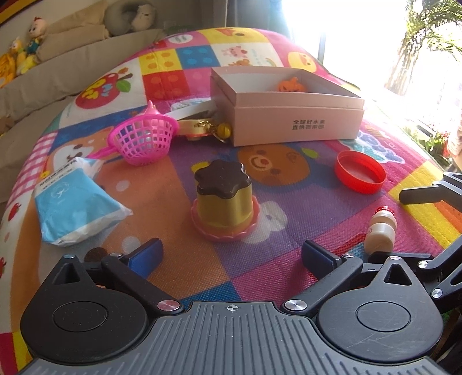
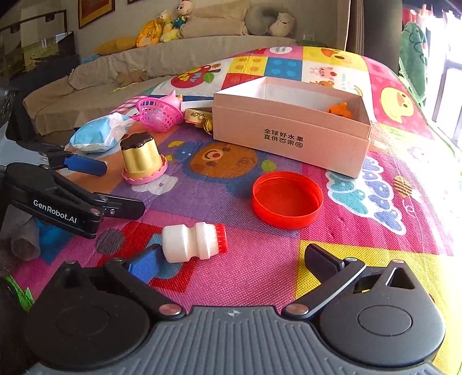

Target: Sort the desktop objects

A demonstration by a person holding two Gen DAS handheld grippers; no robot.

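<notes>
A pink cardboard box (image 1: 297,127) (image 2: 288,144) stands open on the colourful mat, with an orange toy (image 1: 291,84) (image 2: 340,109) inside. My left gripper (image 1: 231,258) is open and empty, just short of a gold pudding cup (image 1: 223,199) (image 2: 141,157) with a brown top on a pink base. My right gripper (image 2: 231,264) is open and empty. A small white bottle with a red cap (image 2: 193,243) (image 1: 379,230) lies on its side by its left finger. A red lid (image 2: 287,200) (image 1: 360,171) lies upturned ahead of it.
A pink mesh basket (image 1: 144,138) (image 2: 160,112), a blue tissue pack (image 1: 72,207) (image 2: 98,135) and a gold keychain item (image 1: 202,127) (image 2: 199,115) lie left of the box. A sofa with plush toys (image 2: 170,23) runs behind the mat.
</notes>
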